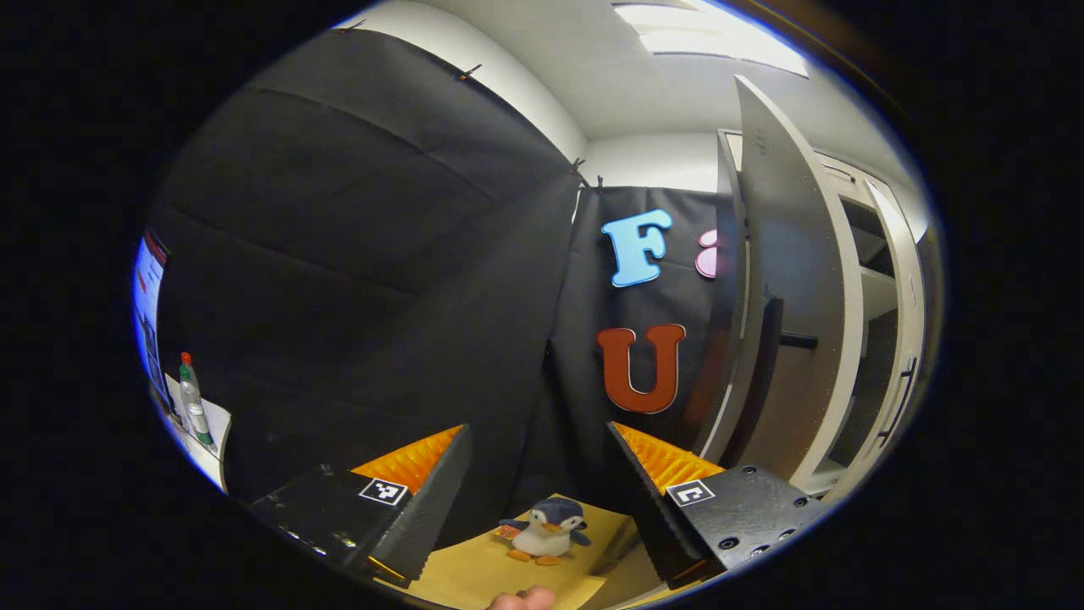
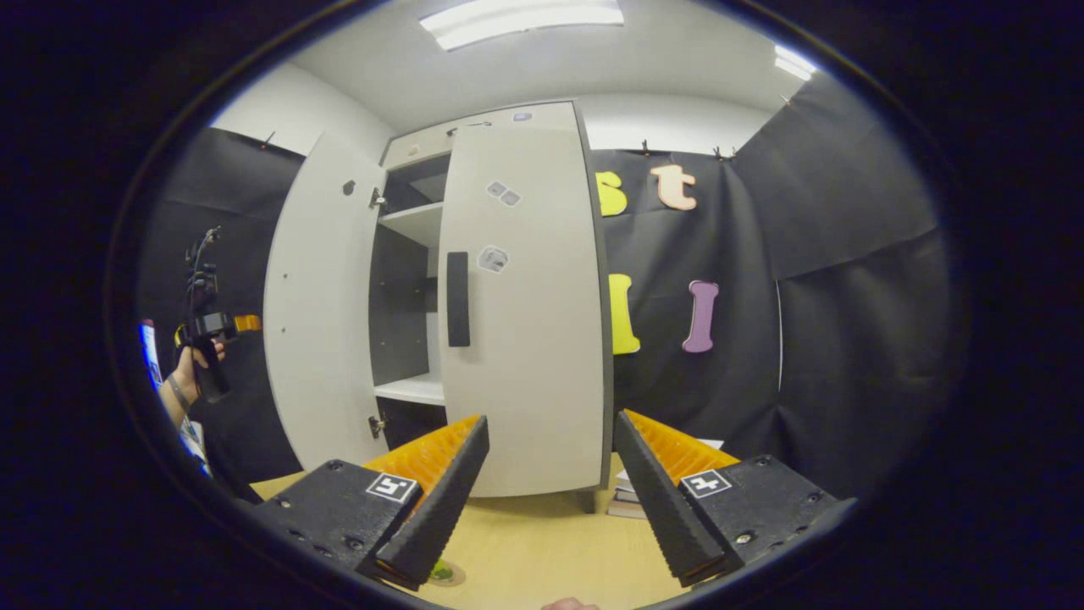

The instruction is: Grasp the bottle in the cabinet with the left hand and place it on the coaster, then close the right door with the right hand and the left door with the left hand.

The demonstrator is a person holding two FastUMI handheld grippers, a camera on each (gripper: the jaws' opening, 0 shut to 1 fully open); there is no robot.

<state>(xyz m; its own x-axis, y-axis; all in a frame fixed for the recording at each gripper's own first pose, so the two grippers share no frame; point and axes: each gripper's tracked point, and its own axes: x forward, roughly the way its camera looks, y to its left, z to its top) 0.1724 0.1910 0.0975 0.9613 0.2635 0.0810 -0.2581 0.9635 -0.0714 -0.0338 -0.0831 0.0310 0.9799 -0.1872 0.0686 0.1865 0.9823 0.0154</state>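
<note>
My left gripper (image 1: 538, 428) is open with nothing between its fingers, held up in the air beside the cabinet's open left door (image 1: 783, 280). In the right gripper view the same left gripper (image 2: 207, 326) sits in a hand at the far left, outside that open door (image 2: 318, 305). The white cabinet's (image 2: 508, 119) right door (image 2: 529, 339), with its black handle (image 2: 457, 298), stands shut or nearly so. My right gripper (image 2: 552, 417) is open and empty, facing that door. A round coaster (image 2: 447, 574) with something green on it peeks out under one finger; the rest is hidden.
A toy penguin (image 1: 544, 527) sits on the yellow table (image 1: 474, 576) below my left gripper. A small bottle with a red cap (image 1: 191, 400) stands on a white surface far left, next to a screen (image 1: 146, 296). A stack of books (image 2: 627, 500) lies by the cabinet's right foot.
</note>
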